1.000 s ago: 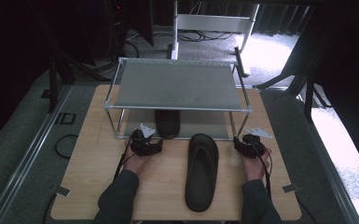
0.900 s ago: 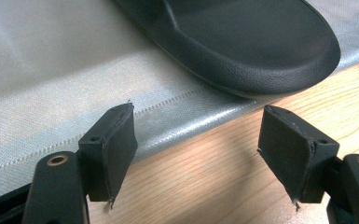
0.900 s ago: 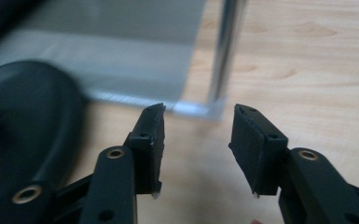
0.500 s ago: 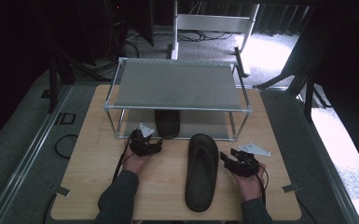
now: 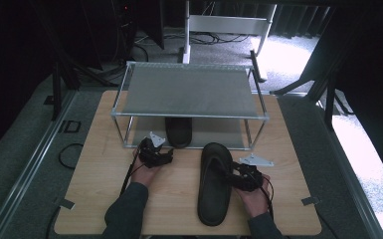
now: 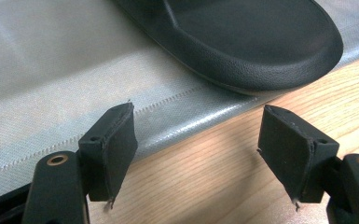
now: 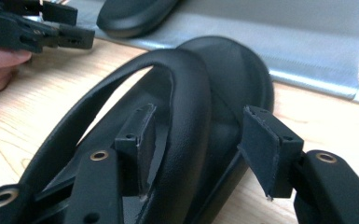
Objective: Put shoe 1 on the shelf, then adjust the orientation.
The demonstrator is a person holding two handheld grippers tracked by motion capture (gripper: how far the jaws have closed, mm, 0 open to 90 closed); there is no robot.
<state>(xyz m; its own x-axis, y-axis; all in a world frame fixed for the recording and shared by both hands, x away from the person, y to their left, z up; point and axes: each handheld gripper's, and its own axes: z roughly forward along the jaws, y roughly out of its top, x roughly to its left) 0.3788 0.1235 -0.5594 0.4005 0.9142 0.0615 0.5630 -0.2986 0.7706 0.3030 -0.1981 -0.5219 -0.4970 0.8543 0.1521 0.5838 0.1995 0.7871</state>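
One black slipper (image 5: pixel 214 189) lies lengthwise on the wooden table (image 5: pixel 104 149). My right gripper (image 5: pixel 233 175) is at its right side. In the right gripper view its jaws (image 7: pixel 200 144) straddle the slipper's strap (image 7: pixel 186 107), one pad under the strap and one outside. They have just been opening, and a gap shows at the outer pad. A second black slipper (image 5: pixel 178 130) rests on the rack's lower shelf (image 6: pixel 51 93). My left gripper (image 5: pixel 166 153) stands open just in front of that slipper's end (image 6: pixel 251 42), with nothing between its jaws.
A two-tier metal rack (image 5: pixel 191 92) stands at the back of the table, its grey top shelf bare. Its thin legs (image 5: pixel 127 130) stand close to the left gripper. The table's front edge is near both forearms. Dark floor and cables surround the table.
The right gripper has moved left and toward the person, from beside the rack's right leg to the slipper on the table. The left gripper has stayed where it was.
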